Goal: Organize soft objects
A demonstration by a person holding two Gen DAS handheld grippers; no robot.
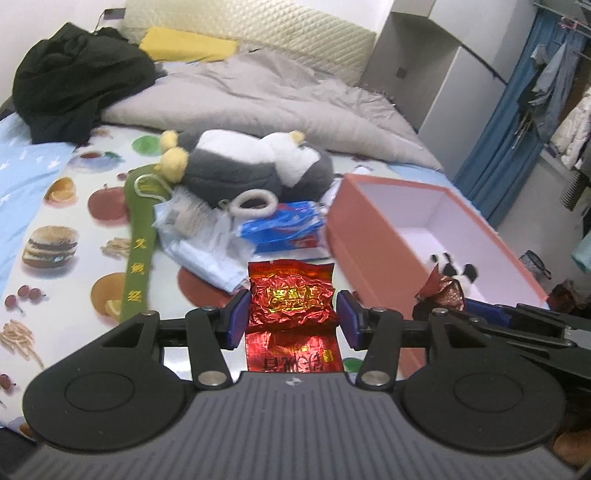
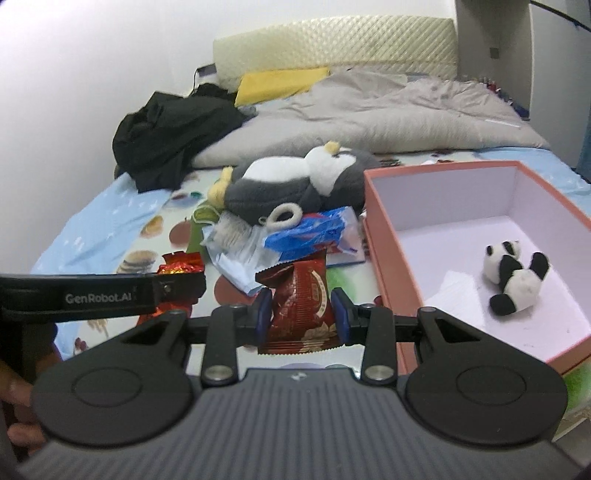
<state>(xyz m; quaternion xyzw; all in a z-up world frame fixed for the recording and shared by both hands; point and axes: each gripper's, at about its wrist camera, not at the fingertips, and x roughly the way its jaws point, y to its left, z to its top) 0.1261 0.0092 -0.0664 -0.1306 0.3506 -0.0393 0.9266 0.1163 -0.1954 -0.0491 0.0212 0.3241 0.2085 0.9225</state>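
My left gripper (image 1: 293, 314) is clamped on a crinkled red foil packet (image 1: 291, 302) with gold print, its blue pads pressing the packet's two sides, and the packet hangs above the bed's near edge. My right gripper (image 2: 300, 312) grips a dark red snack wrapper (image 2: 303, 306) the same way, jaws drawn in narrow against its sides, the wrapper standing upright between them just left of the pink box (image 2: 384, 266). That box sits open toward the bed's right edge; on its pale floor lies a small panda plush (image 2: 515, 278) on its back, beside a bit of white paper. In the right wrist view my left gripper shows side-on at the left, with the foil packet poking out of it. Farther in, around the middle of the bed, is a pile: a blue and white plastic bag (image 1: 280, 229), pale crumpled packaging (image 1: 207, 243), a fuzzy white ring (image 1: 253, 203), and on top of them a grey and white penguin plush (image 1: 258, 166) with yellow feet. A green band (image 1: 138, 236) with yellow characters lies on the fruit-and-burger printed sheet (image 1: 55, 221) to the left of the pile. Toward the head of the bed are a grey duvet (image 1: 266, 96), a heap of black clothing (image 1: 77, 81) at the far left corner, a yellow pillow (image 1: 188, 44) and a quilted cream headboard (image 1: 258, 26).
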